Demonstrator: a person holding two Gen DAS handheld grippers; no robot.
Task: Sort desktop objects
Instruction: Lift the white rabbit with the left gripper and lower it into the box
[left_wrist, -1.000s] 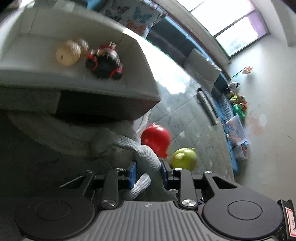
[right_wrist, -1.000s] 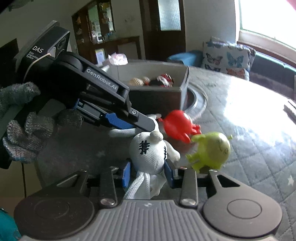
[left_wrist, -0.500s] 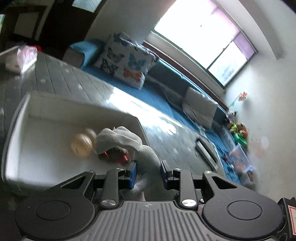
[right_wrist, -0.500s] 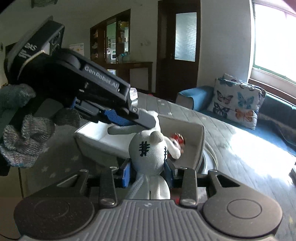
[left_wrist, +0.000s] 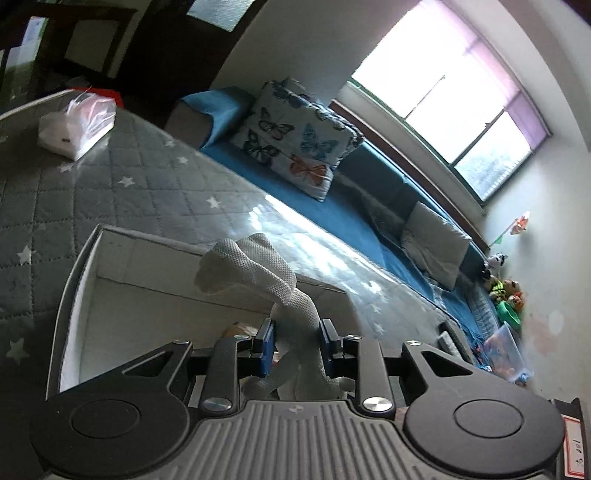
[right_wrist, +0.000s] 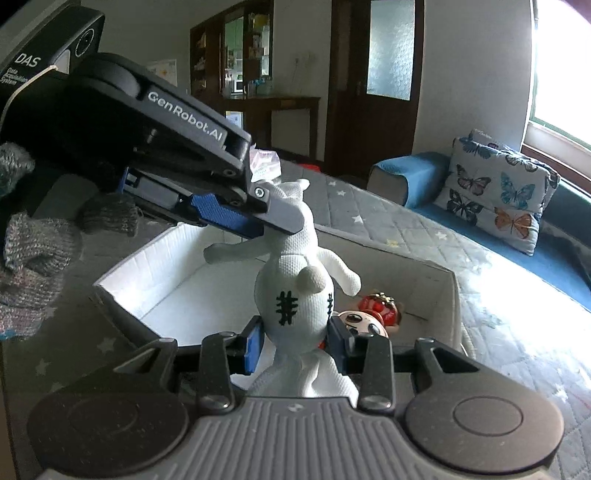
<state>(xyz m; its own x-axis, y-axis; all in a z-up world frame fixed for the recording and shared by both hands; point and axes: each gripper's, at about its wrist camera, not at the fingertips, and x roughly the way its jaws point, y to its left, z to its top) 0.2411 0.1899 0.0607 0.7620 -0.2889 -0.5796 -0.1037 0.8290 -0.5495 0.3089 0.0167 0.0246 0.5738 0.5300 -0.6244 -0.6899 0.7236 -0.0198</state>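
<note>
Both grippers clamped on the same white plush doll (right_wrist: 291, 295), held in the air over the open white box (right_wrist: 155, 266).

Right gripper (right_wrist: 295, 345): blue pads squeeze the doll's round head from both sides; stitched black mark faces the camera.

Left gripper (left_wrist: 296, 341) comes in from 10 o'clock in the right wrist view, jaws pinched on a thin upper part of the doll, a limb by the look of it. In the left wrist view that part runs up between the pads and bends toward 11 o'clock. Gloved hand (right_wrist: 33, 258) visible at 9 o'clock behind the left gripper.

Box sits on a grey quilted star-pattern table cover (right_wrist: 406, 229). Inside the box, at 4 o'clock of the doll: a small round-faced figurine (right_wrist: 360, 323) and a red toy (right_wrist: 380, 304), touching each other, partly hidden by the right gripper's finger.

Tissue pack (left_wrist: 75, 125) at 10 o'clock in the left wrist view, well apart from the box.
</note>
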